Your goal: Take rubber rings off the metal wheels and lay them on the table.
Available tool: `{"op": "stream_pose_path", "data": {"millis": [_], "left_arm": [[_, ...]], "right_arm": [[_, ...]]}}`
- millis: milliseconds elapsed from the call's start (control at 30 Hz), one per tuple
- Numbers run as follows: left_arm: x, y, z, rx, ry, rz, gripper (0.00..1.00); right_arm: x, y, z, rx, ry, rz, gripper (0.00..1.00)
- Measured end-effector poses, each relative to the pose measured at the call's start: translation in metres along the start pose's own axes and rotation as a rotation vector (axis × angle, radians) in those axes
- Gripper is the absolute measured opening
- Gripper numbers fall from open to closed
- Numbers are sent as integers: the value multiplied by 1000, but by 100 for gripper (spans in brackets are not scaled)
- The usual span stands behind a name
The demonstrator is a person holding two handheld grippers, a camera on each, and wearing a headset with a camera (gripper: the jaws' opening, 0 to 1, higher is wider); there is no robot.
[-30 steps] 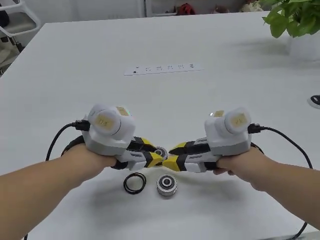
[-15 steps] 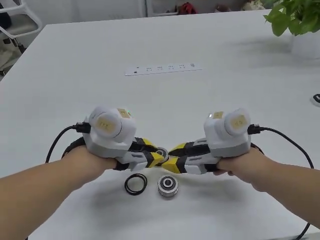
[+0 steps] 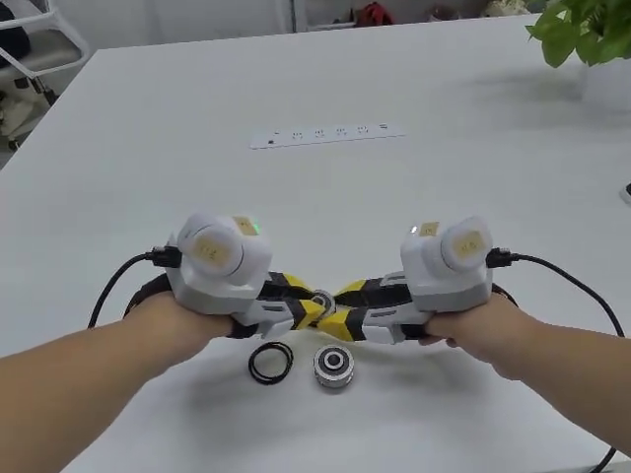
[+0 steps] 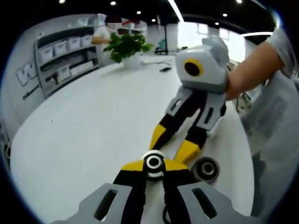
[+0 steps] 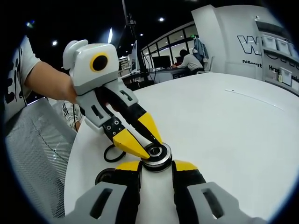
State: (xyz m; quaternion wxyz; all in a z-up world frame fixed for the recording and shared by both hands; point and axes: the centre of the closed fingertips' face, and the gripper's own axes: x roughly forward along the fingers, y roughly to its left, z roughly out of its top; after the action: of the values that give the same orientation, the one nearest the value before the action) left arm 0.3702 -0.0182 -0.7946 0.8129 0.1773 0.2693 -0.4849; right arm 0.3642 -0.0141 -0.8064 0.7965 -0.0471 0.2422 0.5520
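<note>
- Holding both tools low over the table's near edge, tips meeting nose to nose: left hand (image 3: 182, 320) wraps the left gripper (image 3: 304, 307), right hand (image 3: 473, 325) the right gripper (image 3: 345, 317). Forearms come in from the bottom corners.
- L jaws clamped on a small metal wheel (image 3: 320, 300), held just above the tabletop. In its own view the R jaws press the same wheel from both sides.
- On the white table (image 3: 414, 197), just below the tips: black rubber rings (image 3: 269, 362), w/ a second metal wheel (image 3: 334, 363) beside them, apart.
- Farther back: white power strip (image 3: 327, 135). Potted plant (image 3: 582, 34) at the far R corner, chair (image 3: 30, 44) at the far L.
- Room: shelving w/ bins (image 4: 60, 56), ceiling spots, a person seated at a desk (image 5: 189, 60).
- Plant & chair cut off by the frame. Black cables (image 3: 113, 281) run off both tools.
- Can't tell whether the held wheel carries a ring; tips cover its rim.
</note>
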Motion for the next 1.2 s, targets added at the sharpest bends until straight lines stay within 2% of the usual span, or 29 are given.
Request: {"op": "stream_pose_path", "data": {"millis": [367, 533, 733, 767, 833, 1200], "left_arm": [[1, 0, 1, -22, -14, 6, 14], [1, 0, 1, -33, -19, 8, 14], [1, 0, 1, -42, -20, 9, 13], [1, 0, 1, -43, -21, 9, 13], [1, 0, 1, -44, -22, 10, 13], [1, -1, 1, -27, -23, 17, 13]], "right_arm": [[-8, -1, -4, 9, -29, 9, 16], [-10, -2, -5, 7, -26, 8, 8], [-10, -2, -5, 10, -24, 4, 7], [-10, -2, -6, 17, -24, 2, 7], [-11, -7, -7, 39, -20, -20, 0], [-14, -9, -6, 124, -45, -26, 0]]}}
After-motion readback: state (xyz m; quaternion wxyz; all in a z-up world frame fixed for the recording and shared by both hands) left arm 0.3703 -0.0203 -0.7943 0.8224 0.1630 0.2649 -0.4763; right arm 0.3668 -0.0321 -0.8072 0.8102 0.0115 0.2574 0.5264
